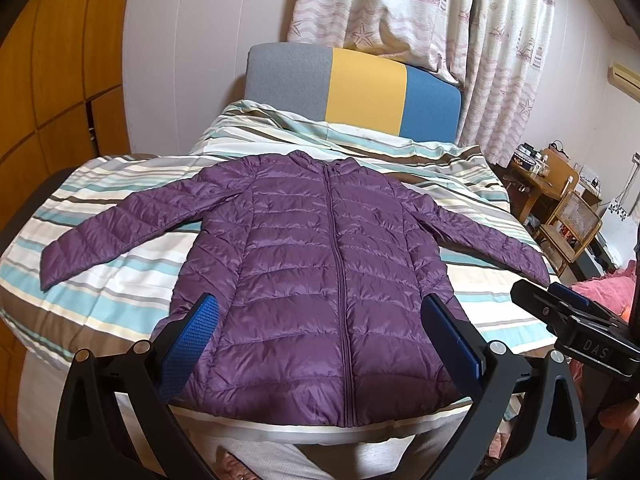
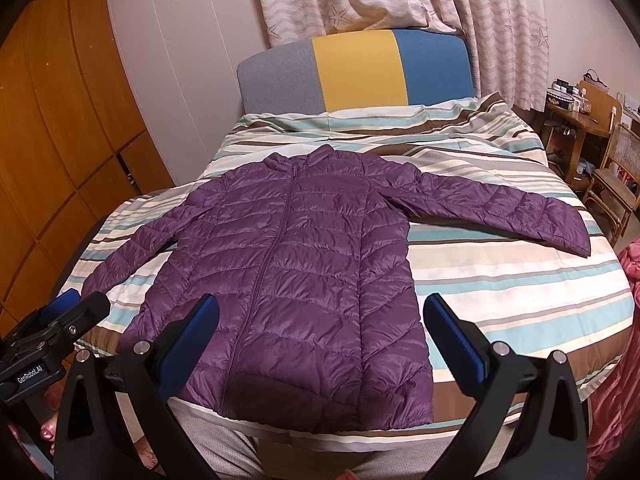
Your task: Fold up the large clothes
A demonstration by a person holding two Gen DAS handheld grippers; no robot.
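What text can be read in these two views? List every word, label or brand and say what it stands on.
"DAS": white letters on the black body of the right gripper, seen from the left wrist view.
"GenRobot.AI": white label on the black body of the left gripper, seen from the right wrist view.
Items on the wooden desk: too small to read.
The purple jacket: no visible text.

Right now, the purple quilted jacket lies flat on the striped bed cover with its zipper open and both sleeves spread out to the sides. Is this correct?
Not quite: the zipper is closed along the whole front, as the left wrist view shows. The rest holds: the purple quilted jacket lies flat on the striped bed cover, both sleeves spread out to the sides.
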